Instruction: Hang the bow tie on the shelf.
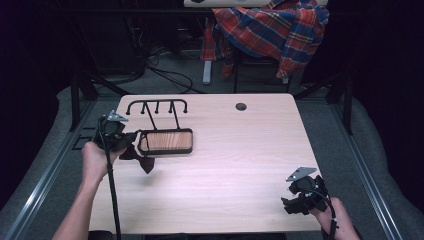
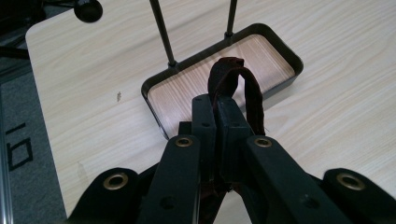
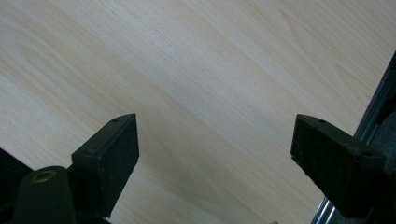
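Dark maroon fabric band (image 2: 243,86): clamped in the left tongs (image 2: 217,105) as a loop, just above the near rim of the wood-lined tray (image 2: 280,42) beneath the hook rack (image 1: 157,106). Risk: the thin band slips free or snags the rim. Right tongs (image 3: 215,144) stand apart, empty, over the bare surface (image 3: 196,60).

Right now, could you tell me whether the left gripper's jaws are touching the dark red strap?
Touching. In the left gripper view, the left gripper has its jaws closed on the dark red strap, which loops up above the wooden tray.
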